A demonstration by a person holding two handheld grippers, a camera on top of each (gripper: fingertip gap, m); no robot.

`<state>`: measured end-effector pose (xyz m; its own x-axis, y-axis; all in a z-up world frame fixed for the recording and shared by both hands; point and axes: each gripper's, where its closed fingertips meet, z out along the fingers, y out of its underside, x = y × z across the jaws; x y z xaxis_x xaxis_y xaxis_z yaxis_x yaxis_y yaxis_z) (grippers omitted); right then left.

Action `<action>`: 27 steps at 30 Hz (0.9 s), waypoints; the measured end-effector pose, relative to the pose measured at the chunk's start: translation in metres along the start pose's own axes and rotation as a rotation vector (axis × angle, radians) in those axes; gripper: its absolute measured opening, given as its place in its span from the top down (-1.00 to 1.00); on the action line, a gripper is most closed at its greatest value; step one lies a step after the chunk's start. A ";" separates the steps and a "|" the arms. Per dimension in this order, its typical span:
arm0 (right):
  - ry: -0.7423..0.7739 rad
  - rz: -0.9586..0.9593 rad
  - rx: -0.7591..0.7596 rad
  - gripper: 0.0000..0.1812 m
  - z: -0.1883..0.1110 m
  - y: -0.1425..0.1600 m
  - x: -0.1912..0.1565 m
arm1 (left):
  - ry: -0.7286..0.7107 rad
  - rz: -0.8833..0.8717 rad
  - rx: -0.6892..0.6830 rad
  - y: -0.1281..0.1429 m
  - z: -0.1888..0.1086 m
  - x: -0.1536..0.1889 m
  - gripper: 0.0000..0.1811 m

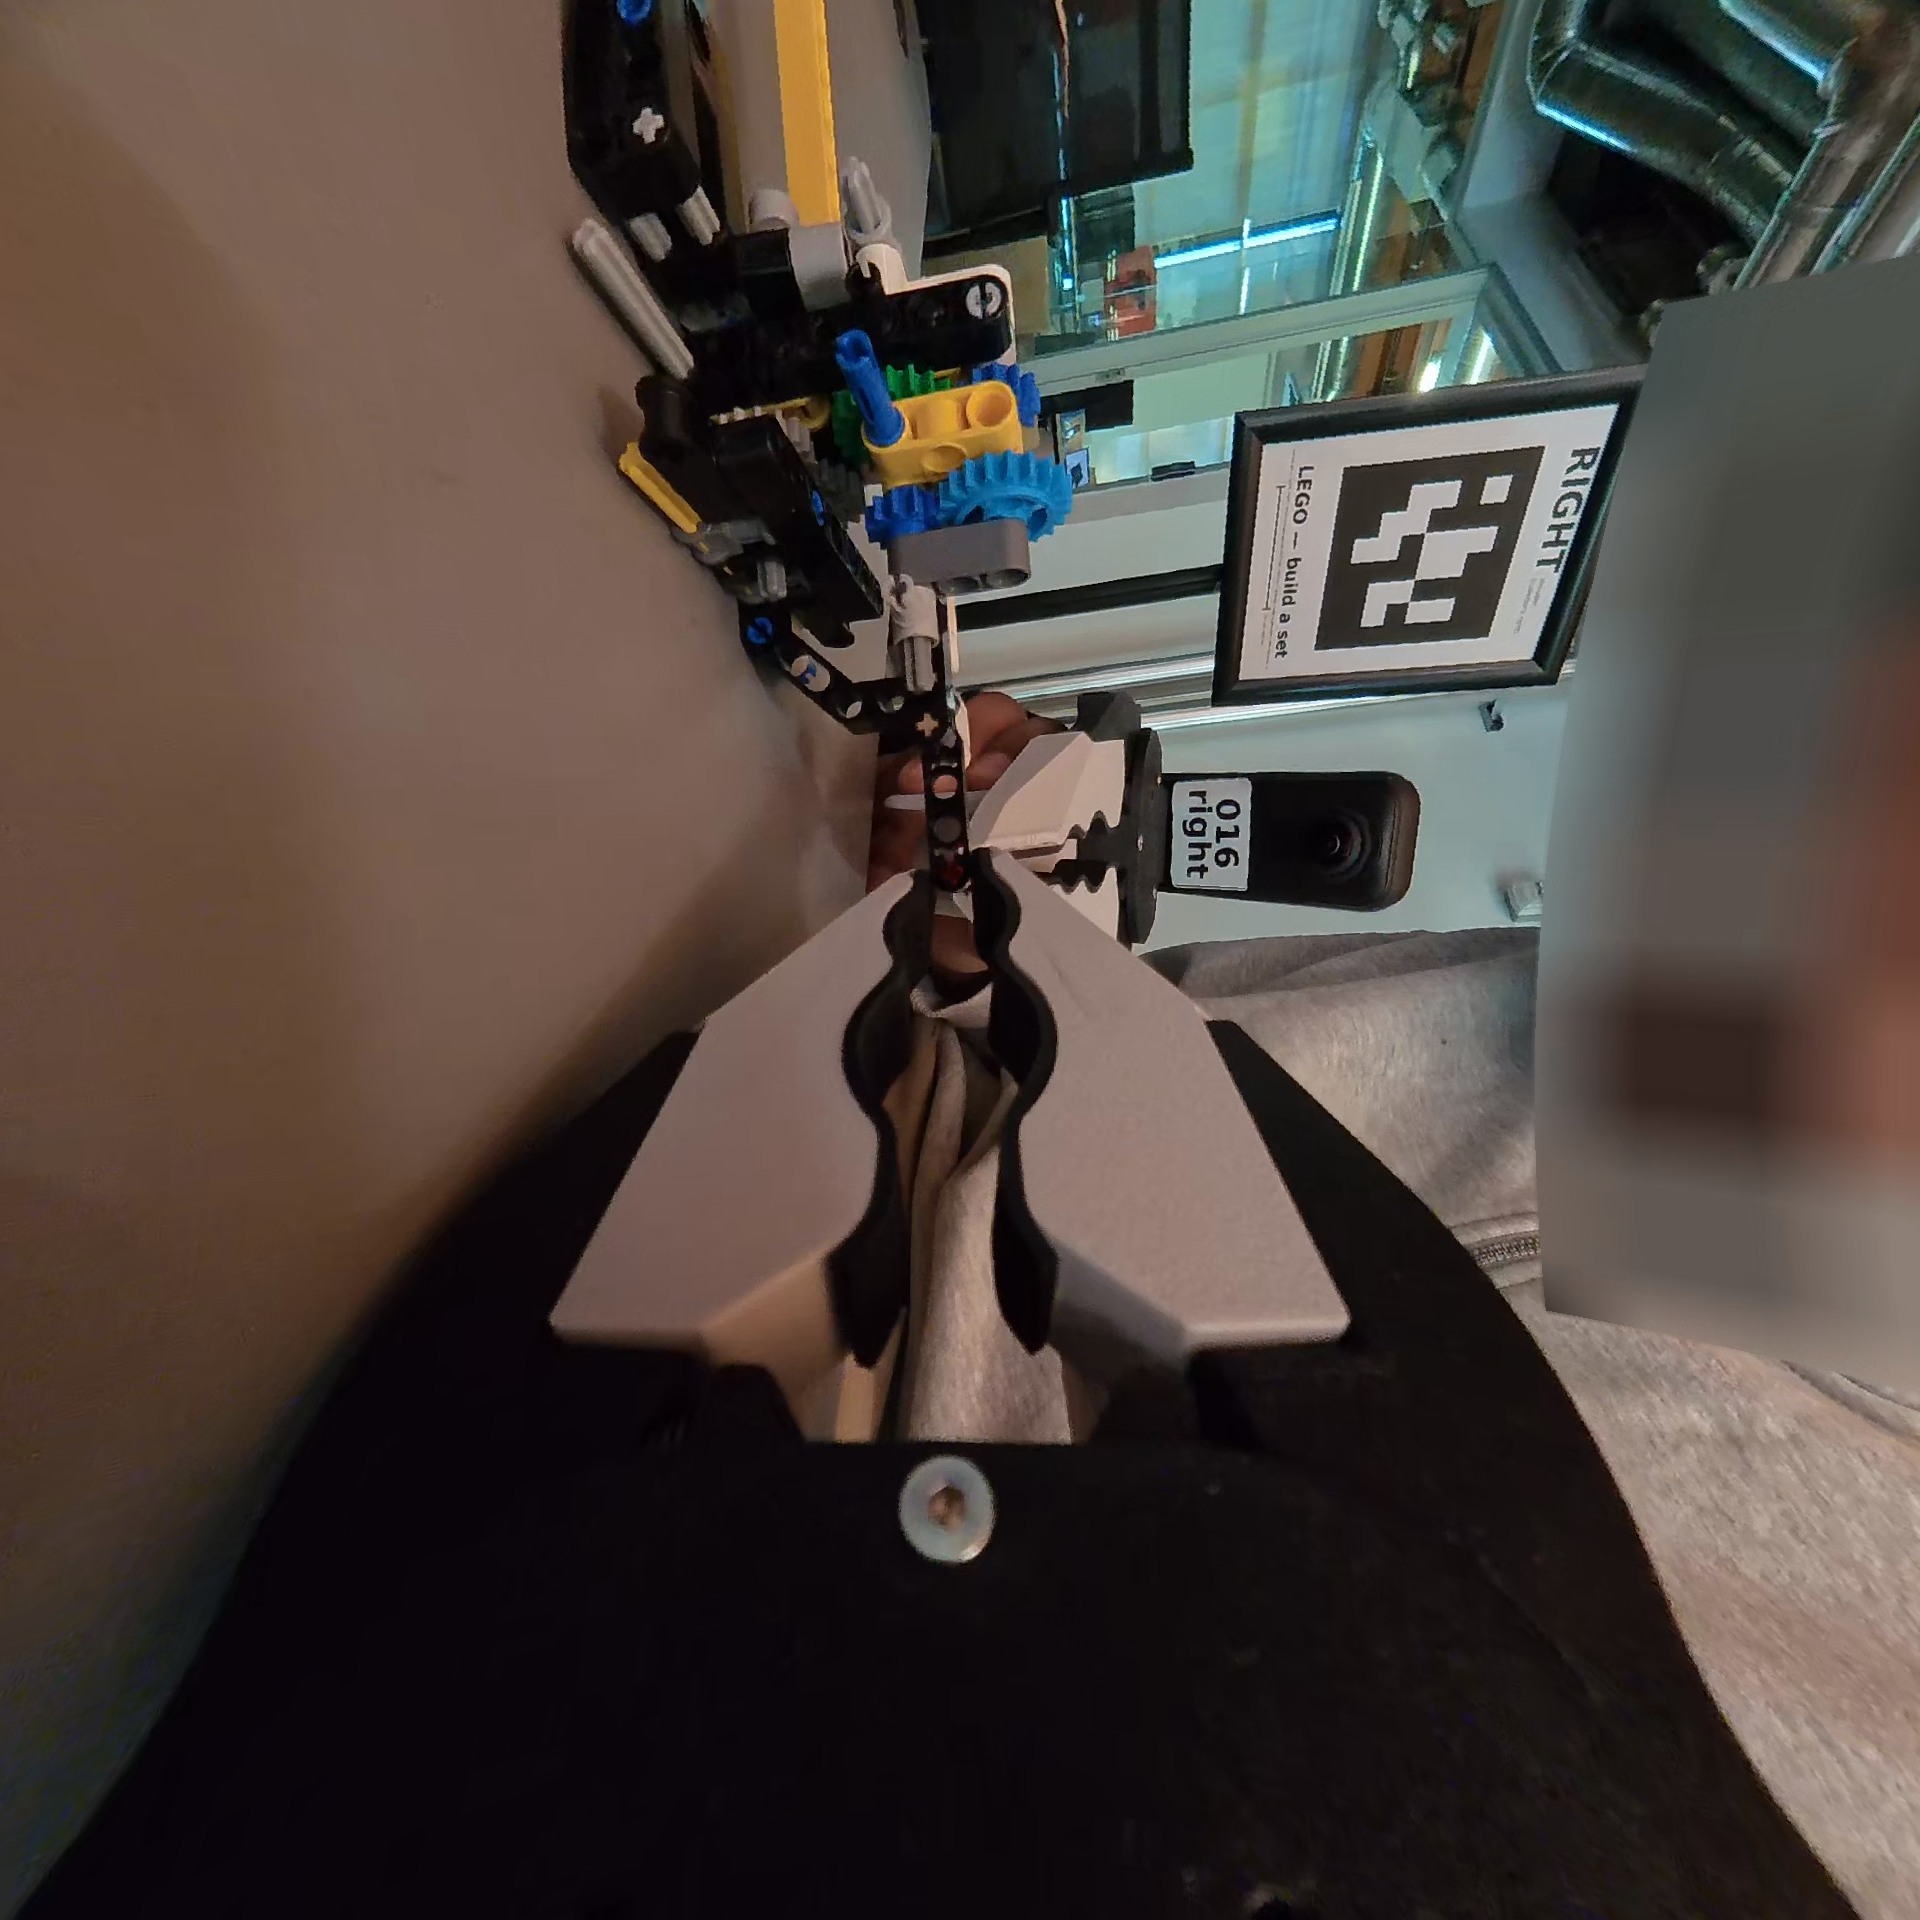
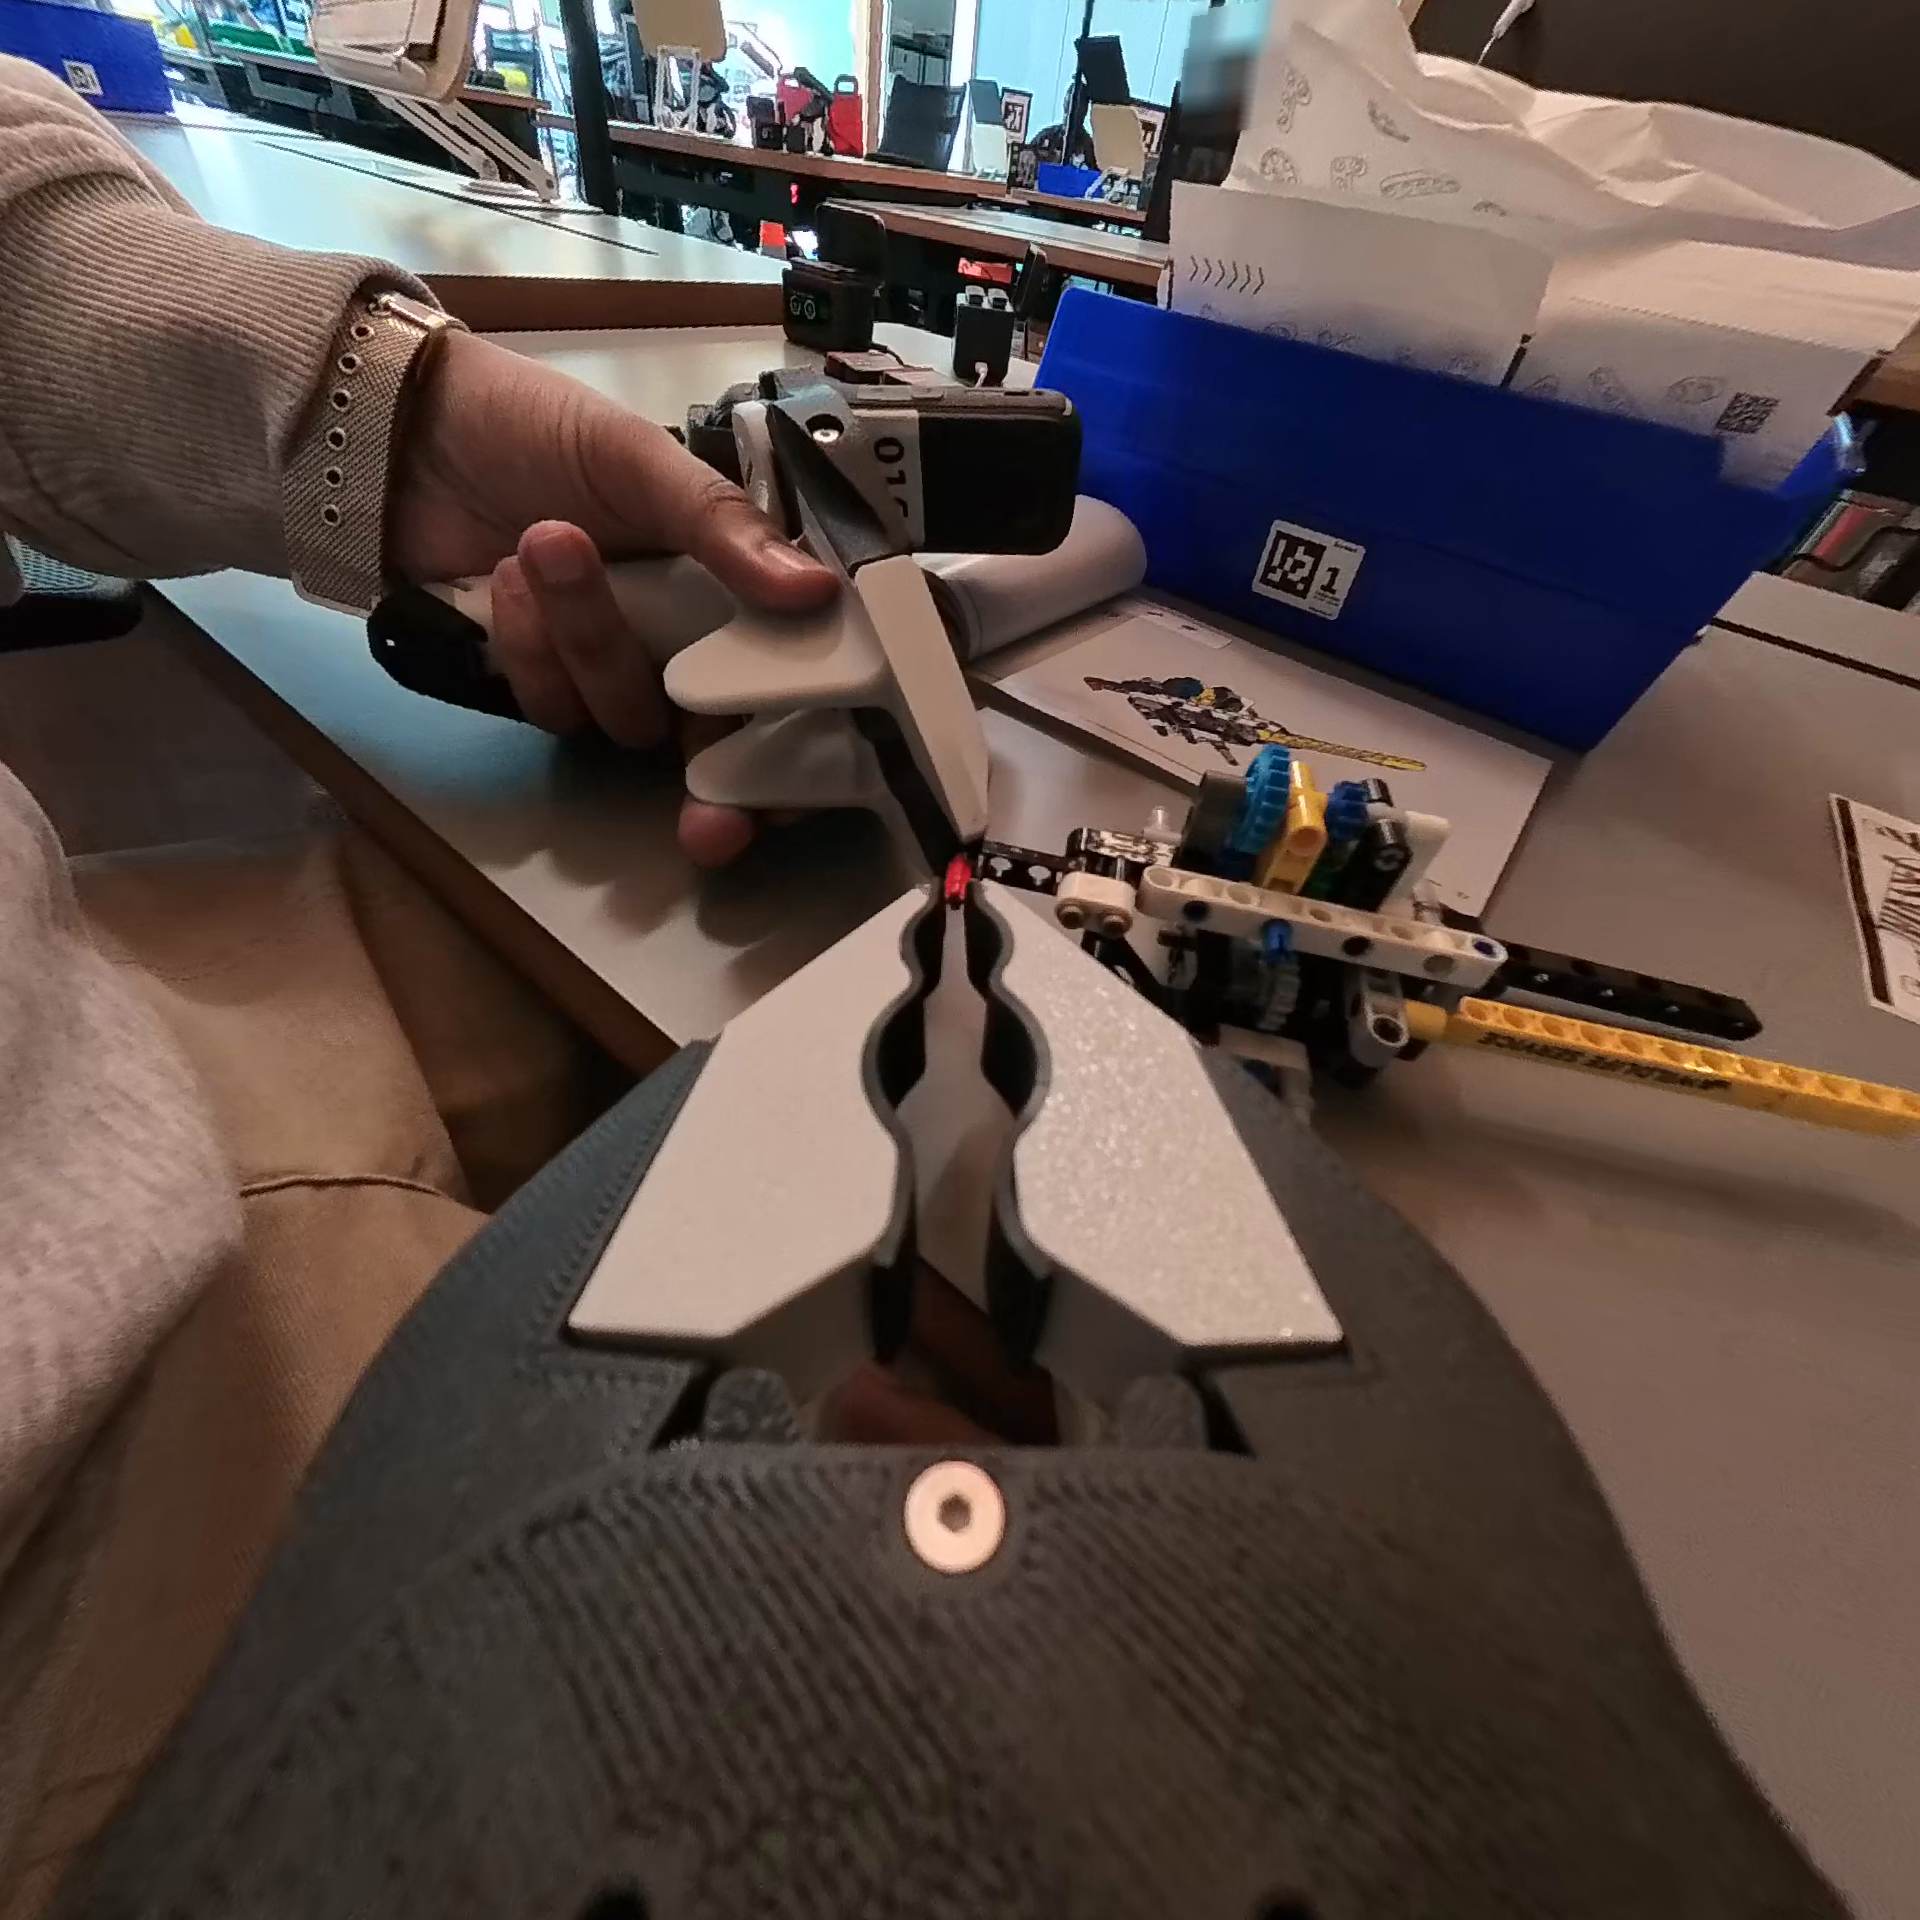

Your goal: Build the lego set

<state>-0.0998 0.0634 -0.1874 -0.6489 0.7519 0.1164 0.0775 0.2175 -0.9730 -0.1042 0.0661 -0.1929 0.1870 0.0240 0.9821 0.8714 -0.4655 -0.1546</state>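
Note:
The partly built lego model (image 2: 1278,904) lies on the table, with blue gears, a yellow block, a white beam and a long yellow beam (image 2: 1662,1060). It also shows in the left wrist view (image 1: 883,457). A thin black beam (image 1: 940,790) sticks out of it toward me. My left gripper (image 1: 951,888) is shut on the end of this beam; in the right wrist view it (image 2: 971,831) comes down from the upper left. My right gripper (image 2: 956,904) is shut on a small red pin (image 2: 956,883), held right at the beam's end (image 2: 1013,862).
A blue bin (image 2: 1455,499) with white paper bags stands behind the model. An open instruction booklet (image 2: 1195,707) lies under and behind it. A framed marker sign (image 1: 1413,540) stands on the table (image 2: 1558,1299). The table edge runs just left of the grippers. The tips of both grippers are at nearly the same place.

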 end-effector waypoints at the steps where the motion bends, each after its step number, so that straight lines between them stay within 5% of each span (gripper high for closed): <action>1: -0.001 0.005 0.001 0.98 0.000 0.000 0.000 | 0.002 -0.001 0.000 0.000 0.000 0.000 0.91; 27: -0.053 0.108 0.013 0.98 0.001 0.004 0.003 | -0.004 0.006 -0.010 0.002 0.002 0.000 0.91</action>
<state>-0.1019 0.0659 -0.1910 -0.6767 0.7362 0.0006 0.1392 0.1287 -0.9819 -0.1015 0.0665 -0.1931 0.1945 0.0250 0.9806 0.8655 -0.4749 -0.1595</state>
